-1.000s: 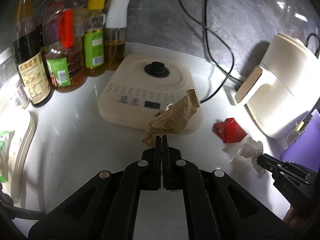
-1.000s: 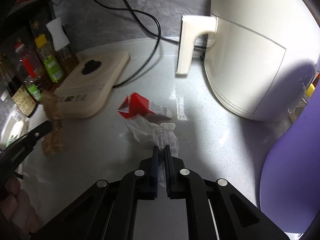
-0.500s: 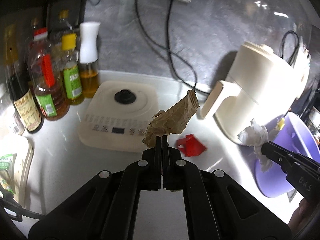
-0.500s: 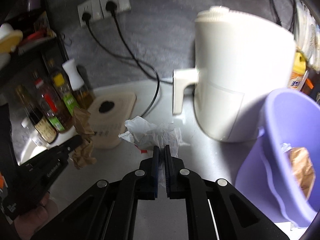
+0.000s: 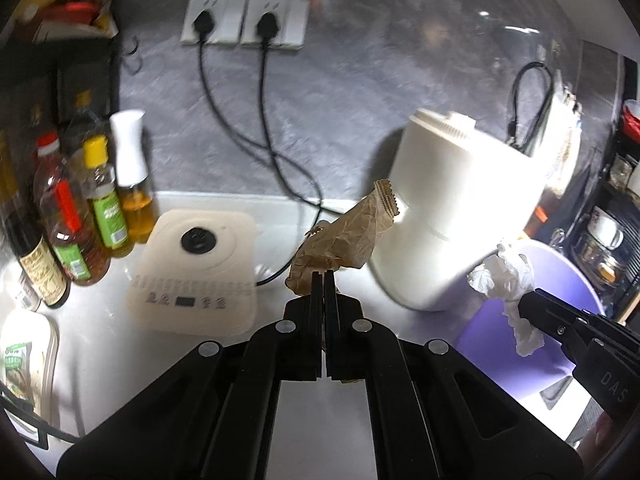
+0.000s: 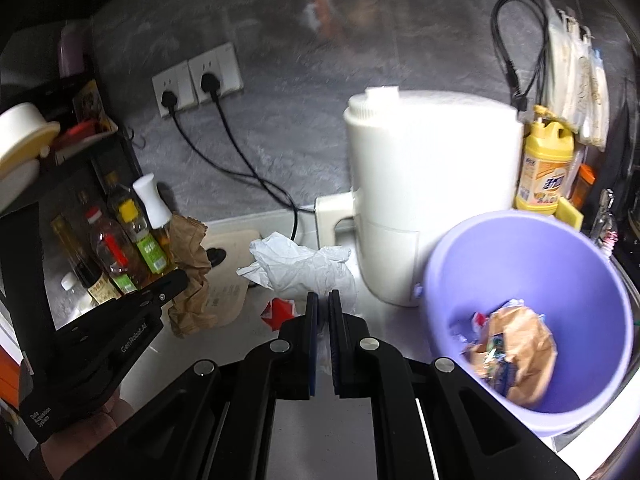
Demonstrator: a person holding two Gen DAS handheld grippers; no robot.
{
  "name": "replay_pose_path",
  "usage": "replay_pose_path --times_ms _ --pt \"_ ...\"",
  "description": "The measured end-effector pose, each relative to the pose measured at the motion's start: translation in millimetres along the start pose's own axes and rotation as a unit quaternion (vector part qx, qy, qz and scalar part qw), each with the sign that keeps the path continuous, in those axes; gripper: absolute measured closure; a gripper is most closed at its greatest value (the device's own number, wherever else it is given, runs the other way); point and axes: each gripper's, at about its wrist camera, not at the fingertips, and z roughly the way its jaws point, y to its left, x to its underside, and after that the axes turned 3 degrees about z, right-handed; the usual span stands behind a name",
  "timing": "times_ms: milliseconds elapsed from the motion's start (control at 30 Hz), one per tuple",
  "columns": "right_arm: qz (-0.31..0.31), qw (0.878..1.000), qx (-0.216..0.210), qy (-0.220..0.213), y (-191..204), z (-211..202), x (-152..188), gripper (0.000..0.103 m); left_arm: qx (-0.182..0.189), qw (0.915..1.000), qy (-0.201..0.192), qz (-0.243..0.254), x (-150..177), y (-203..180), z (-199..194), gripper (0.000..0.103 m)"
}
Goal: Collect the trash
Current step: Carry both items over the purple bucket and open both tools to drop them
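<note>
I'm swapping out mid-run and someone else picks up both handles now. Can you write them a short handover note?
Left claw: shut on the crumpled brown paper wrapper, held in the air.
Right claw: shut on the crumpled white tissue, also held in the air.
Round purple plastic bin: at the right, beside the white appliance; it already holds some trash.
Left to do: drop both pieces into the bin, then fetch the red carton scrap lying on the counter.
</note>
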Motion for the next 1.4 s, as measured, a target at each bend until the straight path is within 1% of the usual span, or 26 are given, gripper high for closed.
replay_pose_path --times_ms 233,600,700,767,1133,1333,1367,1400 --pt "0.018 0.999 0.019 -0.035 -22.1 -32.1 -11.1 0.097 0.032 0.9991 -0.016 0.025 -15.9 -37.6 -4.9 0.101" --pt "0.054 0.995 0.061 -0.058 -67.0 -60.0 -14.6 0.096 0.093 0.9936 -0.02 0.06 -23.2 -101.3 0.4 0.101" --pt "0.067 0.992 0.083 -0.062 -80.2 -64.6 -14.3 0.091 0.108 0.9917 -0.019 0.068 -23.8 -116.7 3.5 0.101" --pt "0.078 0.991 0.088 -0.058 -90.8 -65.8 -13.0 0.061 0.117 0.9903 -0.017 0.073 -23.7 -124.9 5.8 0.101" --pt "0.112 0.985 0.118 -0.062 -124.0 -78.1 -2.3 0.06 0.156 0.9836 -0.007 0.091 -19.7 -156.2 17.4 0.101" --pt "0.127 0.98 0.14 -0.065 -138.1 -87.9 4.4 0.06 0.184 0.9774 -0.001 0.104 -18.9 -178.2 23.8 0.101" --pt "0.131 0.979 0.145 -0.066 -141.2 -90.4 5.6 0.06 0.19 0.9762 0.001 0.105 -18.7 -182.8 25.1 0.1" --pt "0.134 0.978 0.148 -0.067 -143.6 -92.7 6.5 0.06 0.194 0.9754 0.005 0.105 -18.6 -186.4 27.1 0.095"
